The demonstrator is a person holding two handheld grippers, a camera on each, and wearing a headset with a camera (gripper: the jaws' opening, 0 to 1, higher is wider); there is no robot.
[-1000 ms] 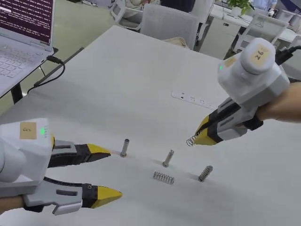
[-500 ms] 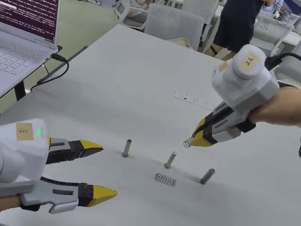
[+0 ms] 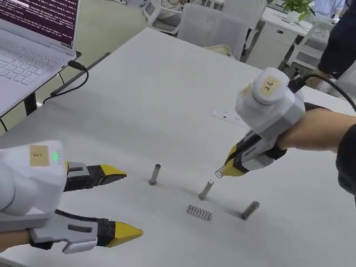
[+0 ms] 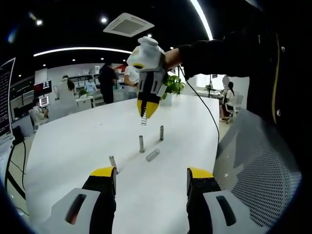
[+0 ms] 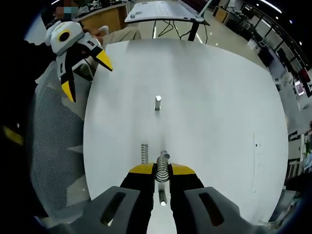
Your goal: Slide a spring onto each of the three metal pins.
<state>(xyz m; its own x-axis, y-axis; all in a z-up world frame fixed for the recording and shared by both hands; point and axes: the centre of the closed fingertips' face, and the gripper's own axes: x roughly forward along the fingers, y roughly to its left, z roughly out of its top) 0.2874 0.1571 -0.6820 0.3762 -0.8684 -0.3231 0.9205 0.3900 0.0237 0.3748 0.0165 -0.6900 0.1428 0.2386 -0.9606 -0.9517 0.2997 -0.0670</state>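
Both jaws of my left gripper point(image 3: 127, 203) stand spread wide and empty, nearest me in the head view, low over the white table point(image 3: 139, 100). Just beyond its yellow tips a loose spring point(image 3: 199, 212) lies flat, and behind that the three pins stand in a rough row: the left pin point(image 3: 154, 174) bare, the middle pin point(image 3: 206, 189) bare, the right pin point(image 3: 250, 209) with coils wrapped around its shaft. From the left gripper view I get the same row end-on, but the farthest pin point(image 4: 161, 132) is too small there for me to make out any coils. Above the row, my right gripper point(image 3: 229, 168) is clamped on a spring point(image 3: 220, 171), which sticks out past the tips, pointing down, just above and to the right of the middle pin without touching it. The left gripper view shows the clear gap of air under that spring point(image 4: 143, 118). The right gripper view shows the pinch itself, the coils point(image 5: 162, 171) squeezed between the two yellow tips. Farther back lie a white power strip point(image 3: 225, 117) and, at the far left, an open laptop point(image 3: 28, 39).
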